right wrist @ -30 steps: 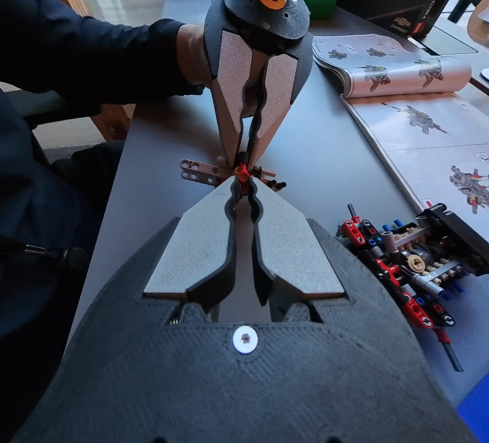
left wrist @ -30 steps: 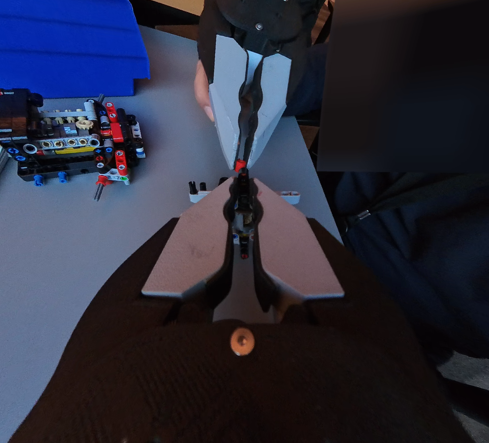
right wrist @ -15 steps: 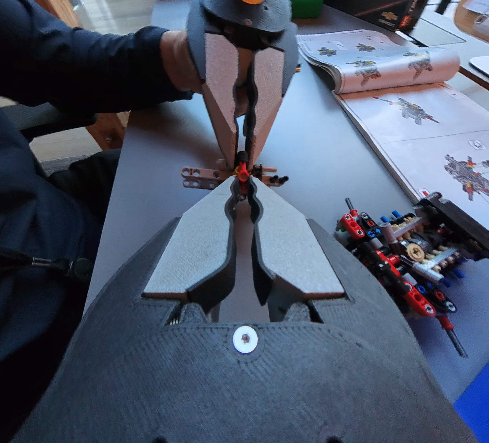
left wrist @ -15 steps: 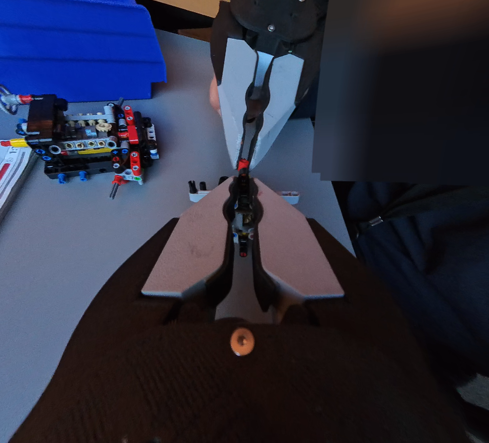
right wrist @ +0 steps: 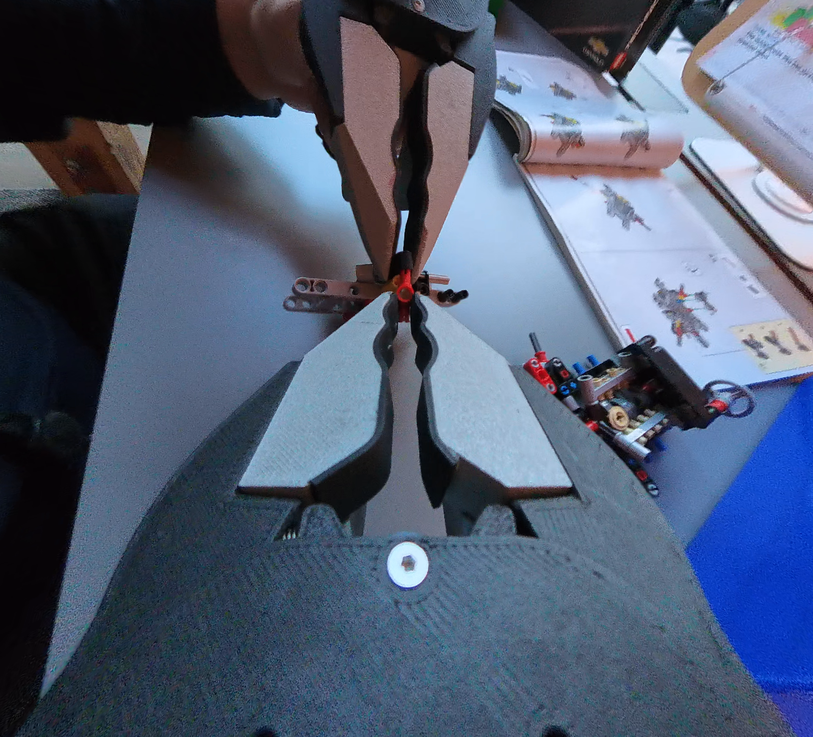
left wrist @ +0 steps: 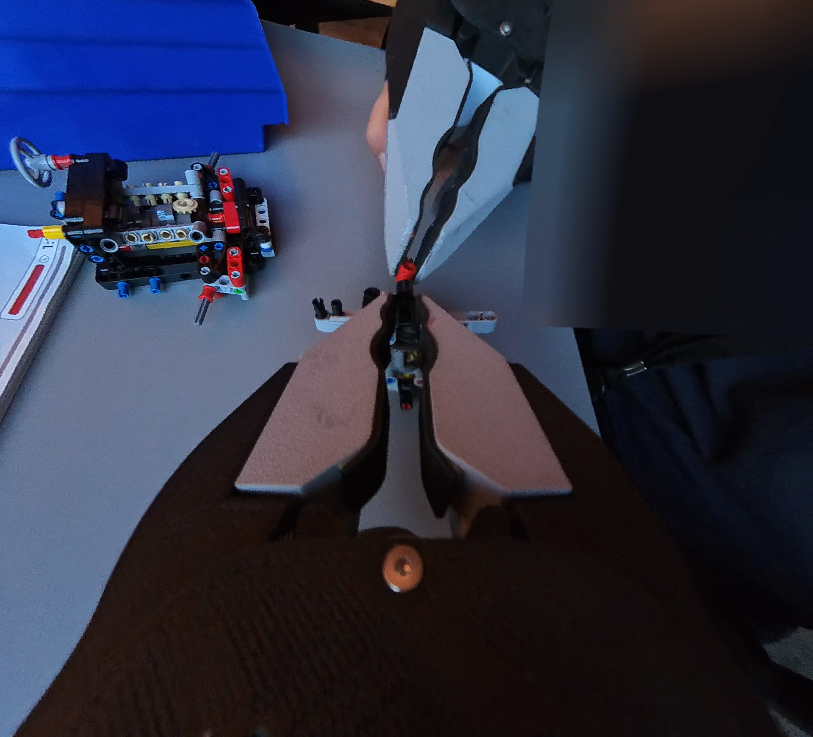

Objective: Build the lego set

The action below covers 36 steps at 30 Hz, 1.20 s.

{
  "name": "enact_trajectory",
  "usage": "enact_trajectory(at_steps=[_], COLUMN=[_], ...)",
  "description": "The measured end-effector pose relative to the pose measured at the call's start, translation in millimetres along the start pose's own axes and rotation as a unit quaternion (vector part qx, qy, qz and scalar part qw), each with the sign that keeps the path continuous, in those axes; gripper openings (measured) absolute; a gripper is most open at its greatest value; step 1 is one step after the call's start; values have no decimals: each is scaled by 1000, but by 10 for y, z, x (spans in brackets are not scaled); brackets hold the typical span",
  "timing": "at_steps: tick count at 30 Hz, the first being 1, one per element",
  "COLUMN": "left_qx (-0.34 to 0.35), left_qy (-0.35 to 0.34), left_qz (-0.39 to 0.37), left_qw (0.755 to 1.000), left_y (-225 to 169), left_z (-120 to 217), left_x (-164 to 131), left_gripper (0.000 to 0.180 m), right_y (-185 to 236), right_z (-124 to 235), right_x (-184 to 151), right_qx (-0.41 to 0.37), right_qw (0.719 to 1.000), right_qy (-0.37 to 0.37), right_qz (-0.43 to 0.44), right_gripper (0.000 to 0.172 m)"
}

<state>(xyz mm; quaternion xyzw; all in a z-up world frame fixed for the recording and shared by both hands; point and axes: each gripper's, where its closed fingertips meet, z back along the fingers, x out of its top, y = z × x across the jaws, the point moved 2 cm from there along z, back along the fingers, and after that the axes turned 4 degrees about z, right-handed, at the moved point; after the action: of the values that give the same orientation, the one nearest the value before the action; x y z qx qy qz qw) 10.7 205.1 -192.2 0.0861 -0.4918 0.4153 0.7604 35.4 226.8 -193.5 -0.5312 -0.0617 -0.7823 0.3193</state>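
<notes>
Your left gripper (left wrist: 402,302) is clamped on a small brick sub-assembly (left wrist: 404,346): grey beams, black pins (left wrist: 325,307) upright on one end, held just above the grey table (left wrist: 132,386). Your right gripper (right wrist: 402,311) is clenched on a small red connector (right wrist: 404,289) that sits on a black stub at the sub-assembly's top. A larger black-and-red brick build (left wrist: 167,227) rests well apart, beside an open instruction booklet (right wrist: 660,240).

Red connector (right wrist: 404,289) – grey beam assy (right wrist: 327,294), blk pins (left wrist: 326,307); blue bin (left wrist: 132,33), grey table (left wrist: 110,386)
</notes>
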Motion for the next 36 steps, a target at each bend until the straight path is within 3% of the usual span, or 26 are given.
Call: enact_trajectory(at_steps=[4,8,12,15,22,25,27,30,32,34,36], left_qx=[-10,-1,4,23,73,77,79,74,75,76,71], left_qy=[-2,6,23,39,94,103,106,101,97,97,99], left_qz=[0,-17,-18,-29,-89,-100,-103,-92,-86,-86,-91], left_qw=[1000,1000,1000,999,989,987,986,988,989,989,988], left_y=[-29,-58,-64,-61,-152,-181,-186,-168,-142,-136,-167], left_z=[-8,-32,-56,-90,-152,-186,-189,-173,-161,-158,-169], left_x=[1,7,22,42,73,83,83,79,81,82,79], left_gripper=[5,5,5,5,4,4,4,4,4,4,4], right_y=[13,29,32,16,89,97,102,95,80,78,100], right_z=[16,37,62,98,179,211,216,196,168,156,166], right_x=[37,28,33,31,58,42,41,58,72,81,83], right_qx=[-38,-32,-82,-97,27,88,109,76,21,-37,-37], right_qw=[996,993,965,945,982,978,972,973,968,947,944], right_qy=[5,11,72,125,177,176,184,217,233,249,257], right_qz=[83,112,239,286,60,-63,-94,-24,88,202,204], right_gripper=[3,3,3,3,3,4,3,3,4,3,3])
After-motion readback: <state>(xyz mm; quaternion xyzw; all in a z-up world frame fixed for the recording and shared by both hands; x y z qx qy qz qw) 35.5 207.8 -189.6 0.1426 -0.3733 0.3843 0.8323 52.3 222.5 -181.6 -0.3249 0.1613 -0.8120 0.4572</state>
